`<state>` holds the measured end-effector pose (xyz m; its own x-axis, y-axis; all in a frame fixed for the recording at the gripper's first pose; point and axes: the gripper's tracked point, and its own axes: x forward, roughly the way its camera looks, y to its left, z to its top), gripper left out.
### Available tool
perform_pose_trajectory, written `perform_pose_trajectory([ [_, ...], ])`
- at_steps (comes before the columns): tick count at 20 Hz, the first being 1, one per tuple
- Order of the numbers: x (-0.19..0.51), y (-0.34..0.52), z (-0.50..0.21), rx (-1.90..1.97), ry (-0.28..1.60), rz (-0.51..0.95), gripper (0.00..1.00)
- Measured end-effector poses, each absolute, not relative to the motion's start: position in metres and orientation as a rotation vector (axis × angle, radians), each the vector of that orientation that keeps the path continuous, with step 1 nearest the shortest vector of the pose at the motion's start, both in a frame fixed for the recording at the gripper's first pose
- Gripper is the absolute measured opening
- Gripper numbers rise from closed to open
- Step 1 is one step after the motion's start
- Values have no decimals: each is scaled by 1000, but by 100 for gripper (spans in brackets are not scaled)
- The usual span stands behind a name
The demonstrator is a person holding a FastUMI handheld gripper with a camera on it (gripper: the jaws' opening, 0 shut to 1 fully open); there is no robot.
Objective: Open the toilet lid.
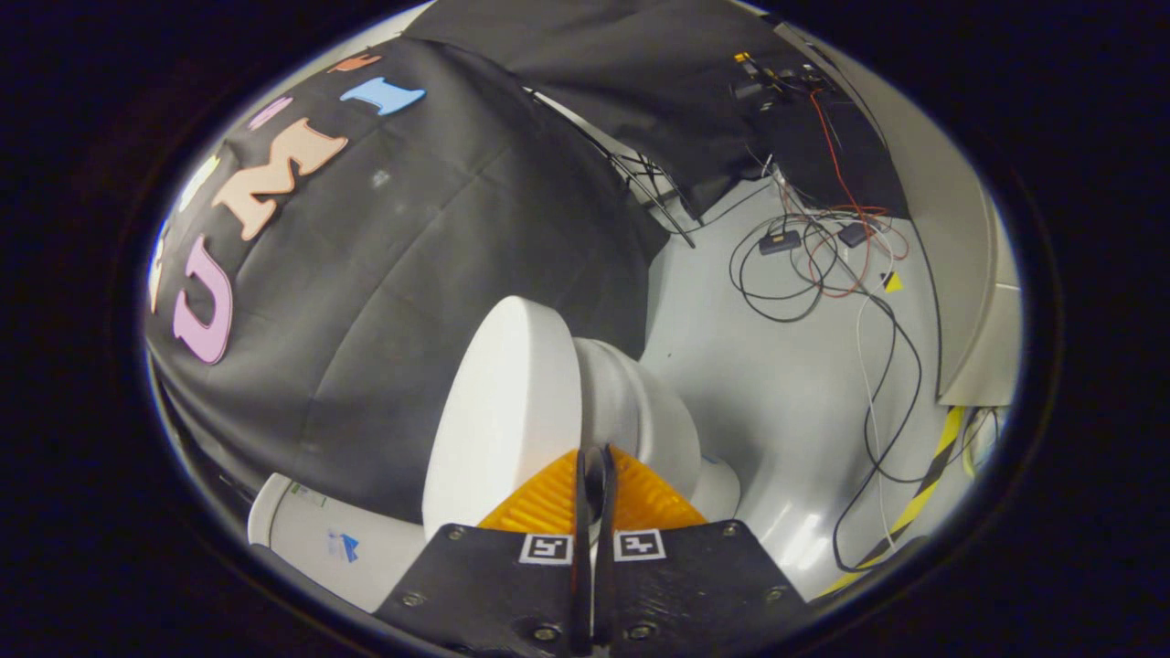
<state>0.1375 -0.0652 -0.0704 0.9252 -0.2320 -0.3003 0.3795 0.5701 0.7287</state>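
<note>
- Raising the toilet lid (503, 402) appears to be the step in hand: the lid stands tilted up off the bowl (640, 411), its broad white face turned toward the black cloth wall (411, 274).
- The tongs (594, 471) sit at the lid's near edge, just on the bowl side of it; their fingers (548, 503) are drawn close together with only a narrow slit between them.
- The lid's edge seems to run into that slit, so the tongs may be pinching it; the contact itself is hidden by the fingers, and I cannot tell whether both press on the lid.
- The cistern (311, 539) lies behind the lid, low against the cloth wall.
- Beyond the bowl, on the side away from the lid, the grey floor (777, 393) carries loose cables (823, 265) and a yellow-and-black striped strip (923, 493), well apart from the toilet.
- Judgement: the task is well advanced but not finished, since the lid is not seen resting back against the cistern.
- The next move calls for carrying the lid's edge further over toward the cistern along its hinge arc, then parting the tongs once the lid leans there by itself, so it does not fall shut.
</note>
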Motion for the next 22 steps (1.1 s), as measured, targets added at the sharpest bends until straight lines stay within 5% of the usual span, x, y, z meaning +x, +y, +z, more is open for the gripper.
perform_pose_trajectory([
  [22,120,-20,21,819,100,-302,2],
])
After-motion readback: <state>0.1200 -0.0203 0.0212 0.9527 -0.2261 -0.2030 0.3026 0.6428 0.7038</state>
